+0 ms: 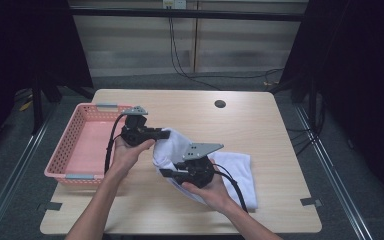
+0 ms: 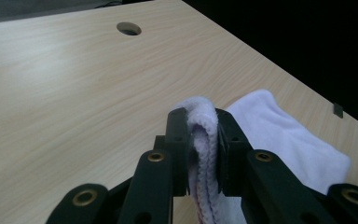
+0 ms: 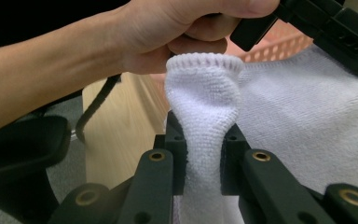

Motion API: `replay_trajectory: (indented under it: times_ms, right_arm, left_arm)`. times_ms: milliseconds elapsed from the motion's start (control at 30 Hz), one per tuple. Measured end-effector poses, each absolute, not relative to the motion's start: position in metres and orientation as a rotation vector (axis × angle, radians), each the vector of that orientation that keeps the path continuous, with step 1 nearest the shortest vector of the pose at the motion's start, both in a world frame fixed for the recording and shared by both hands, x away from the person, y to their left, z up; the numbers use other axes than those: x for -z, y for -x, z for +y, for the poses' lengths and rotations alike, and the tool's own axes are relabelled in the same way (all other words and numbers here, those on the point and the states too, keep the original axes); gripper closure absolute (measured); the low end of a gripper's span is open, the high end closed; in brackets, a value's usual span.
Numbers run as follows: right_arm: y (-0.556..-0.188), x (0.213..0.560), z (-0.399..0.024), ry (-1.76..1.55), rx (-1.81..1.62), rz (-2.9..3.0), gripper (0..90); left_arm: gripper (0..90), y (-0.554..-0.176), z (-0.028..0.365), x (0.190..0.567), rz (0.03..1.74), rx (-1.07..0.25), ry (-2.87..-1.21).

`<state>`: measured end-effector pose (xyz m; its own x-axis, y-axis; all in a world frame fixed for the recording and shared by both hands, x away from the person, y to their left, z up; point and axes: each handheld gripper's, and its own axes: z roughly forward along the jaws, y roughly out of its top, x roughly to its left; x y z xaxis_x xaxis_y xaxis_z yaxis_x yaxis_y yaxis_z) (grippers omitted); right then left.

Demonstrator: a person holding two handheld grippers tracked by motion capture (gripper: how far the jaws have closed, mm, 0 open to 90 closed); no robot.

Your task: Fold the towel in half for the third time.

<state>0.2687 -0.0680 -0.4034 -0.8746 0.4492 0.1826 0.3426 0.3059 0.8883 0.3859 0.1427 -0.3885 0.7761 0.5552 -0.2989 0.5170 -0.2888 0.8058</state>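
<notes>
A white towel (image 1: 237, 170) lies partly on the wooden table (image 1: 260, 125), its left side lifted off the surface. My left gripper (image 1: 166, 134) is shut on one raised hem of it; in the left gripper view the folded edge of the towel (image 2: 204, 140) is pinched between the jaws. My right gripper (image 1: 163, 173) is shut on the other raised part, nearer the table's front. In the right gripper view a bunched corner of the towel (image 3: 205, 102) sticks up from between its jaws, with the other hand (image 3: 135, 32) just behind it.
A pink plastic basket (image 1: 60, 155) stands at the table's left edge, close behind the left hand. A round cable hole (image 1: 220, 104) sits near the far edge. Dark floor and cables lie beyond the table.
</notes>
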Motion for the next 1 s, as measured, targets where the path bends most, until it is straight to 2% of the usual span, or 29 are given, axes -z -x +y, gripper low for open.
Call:
replay_trajectory:
  times_ms: [267, 567, 1000]
  right_arm:
    - [-0.271, 0.367, -0.047, -0.677, -1.681, 2.404, 79.1]
    - [-0.269, 0.41, -0.065, -0.788, -1.669, 2.413, 78.9]
    - [-0.257, 0.425, -0.123, -0.907, -1.653, 2.349, 77.7]
  left_arm:
    - [78.1, -0.379, 0.148, 0.35, 0.831, -0.129, -1.966]
    - [77.6, -0.385, 0.136, 0.397, 0.863, -0.077, -1.969]
    - [76.4, -0.388, 0.068, 0.41, 0.799, -0.052, -2.017]
